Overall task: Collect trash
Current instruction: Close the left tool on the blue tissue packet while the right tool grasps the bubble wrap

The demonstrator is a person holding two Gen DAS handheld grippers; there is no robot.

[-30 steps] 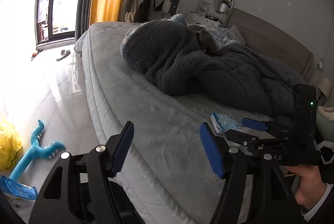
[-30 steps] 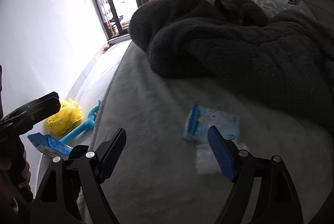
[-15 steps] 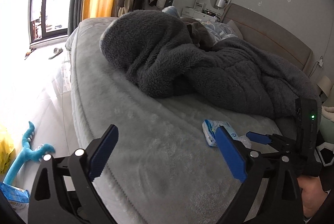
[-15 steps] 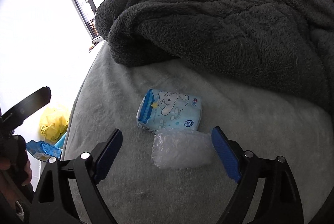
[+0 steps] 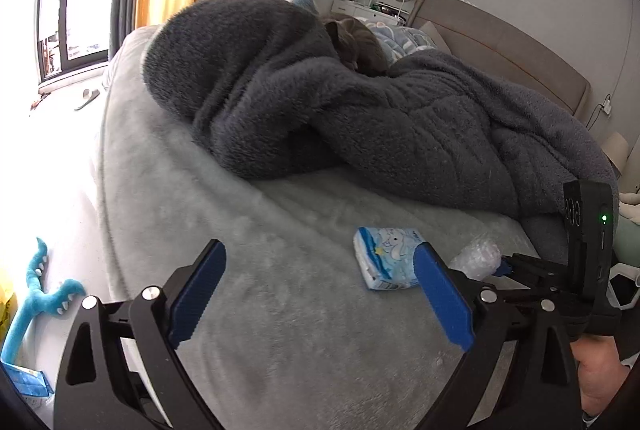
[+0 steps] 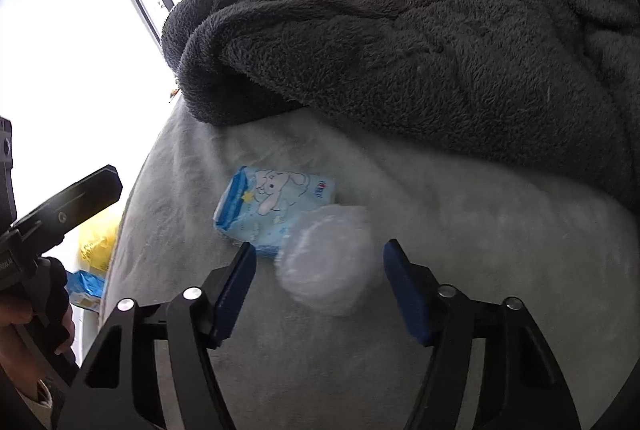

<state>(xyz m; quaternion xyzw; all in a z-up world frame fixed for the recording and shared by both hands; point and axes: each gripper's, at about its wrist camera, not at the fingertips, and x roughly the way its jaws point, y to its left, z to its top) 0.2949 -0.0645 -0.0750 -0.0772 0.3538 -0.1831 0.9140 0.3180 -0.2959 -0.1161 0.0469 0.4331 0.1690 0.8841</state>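
Note:
A clear crumpled bubble-wrap wad [image 6: 328,262] lies on the grey bed [image 6: 460,230], touching a light blue tissue pack [image 6: 272,205] with a cartoon bunny. My right gripper [image 6: 318,290] is open, its blue pads on either side of the wad, close but apart from it. In the left wrist view the pack [image 5: 386,258] and wad [image 5: 476,256] lie ahead to the right. My left gripper [image 5: 318,294] is open and empty above the bed. The right gripper [image 5: 516,270] shows at the right edge there.
A dark grey fleece blanket [image 5: 360,117] with a grey cat [image 5: 356,43] on it covers the far bed. On the floor left of the bed lie a blue toy [image 5: 36,300], a yellow bag [image 6: 94,244] and a blue packet [image 6: 84,284].
Both grippers moved forward over the bed. My right gripper closed in on the bubble-wrap wad, which now sits between its pads. The left gripper stayed open.

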